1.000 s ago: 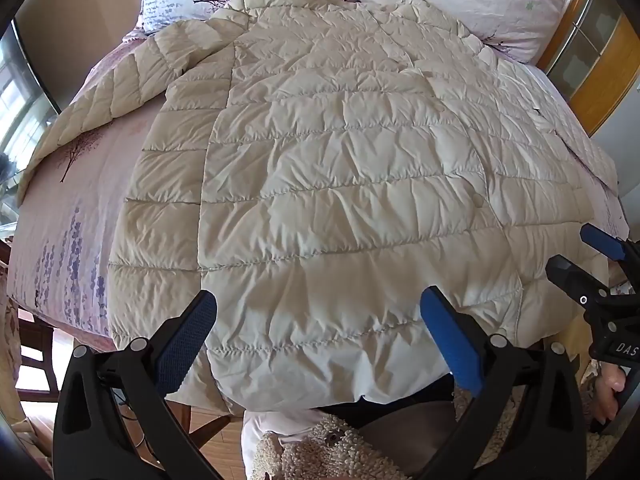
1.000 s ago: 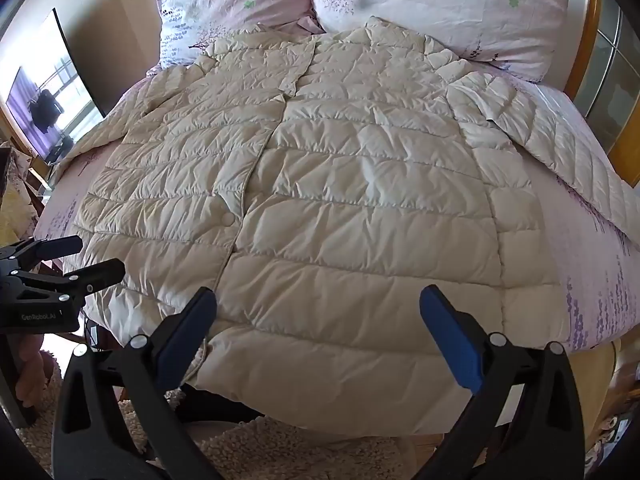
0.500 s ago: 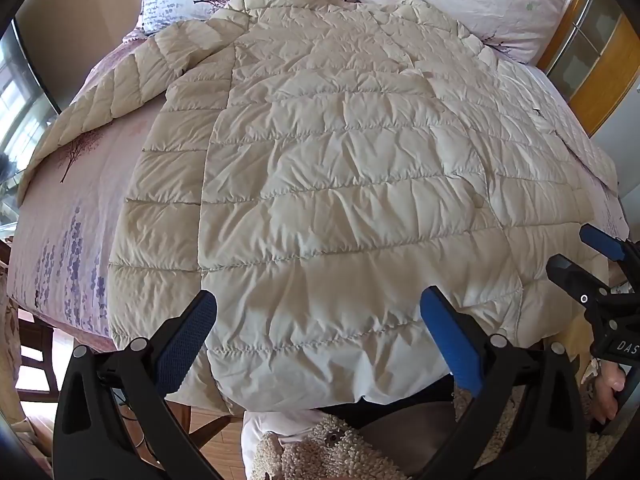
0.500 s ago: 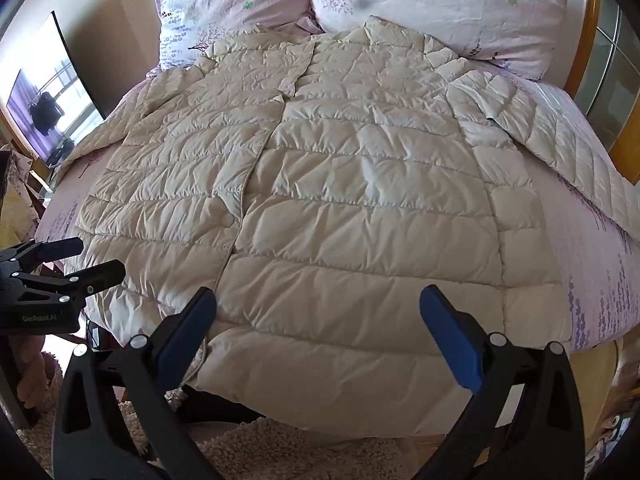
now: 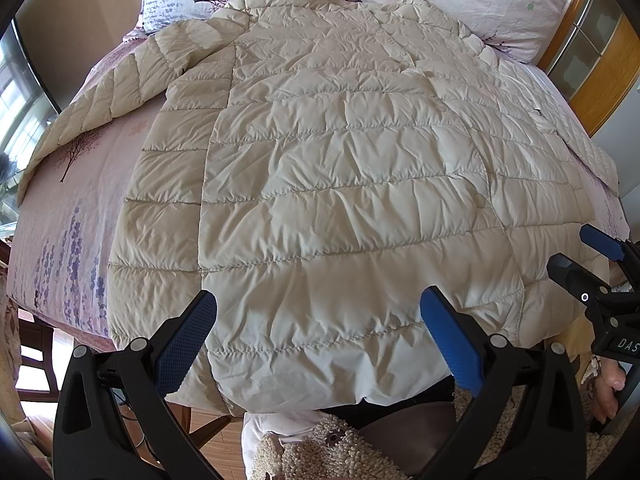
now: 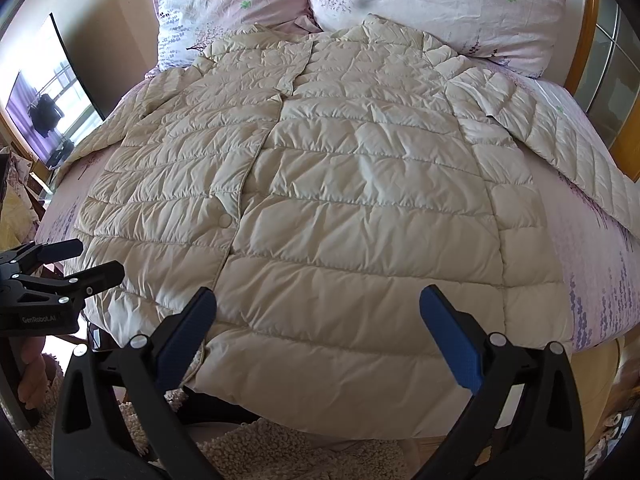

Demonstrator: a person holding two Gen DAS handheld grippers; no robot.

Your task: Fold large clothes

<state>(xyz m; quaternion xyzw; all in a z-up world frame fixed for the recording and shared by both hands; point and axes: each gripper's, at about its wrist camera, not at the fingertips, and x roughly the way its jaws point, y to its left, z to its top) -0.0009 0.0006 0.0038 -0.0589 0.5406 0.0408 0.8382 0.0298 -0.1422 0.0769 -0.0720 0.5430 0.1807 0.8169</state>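
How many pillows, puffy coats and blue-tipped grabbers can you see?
Pillows: 2
Puffy coat: 1
Grabbers, left gripper and right gripper: 2
Total: 5

Cream quilted coat [image 5: 344, 184]; lavender-print sheet [image 5: 76, 216]

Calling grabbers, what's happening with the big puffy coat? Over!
Left gripper open, right gripper open, both empty. Coat flat on bed, unfolded. Nothing in the way.
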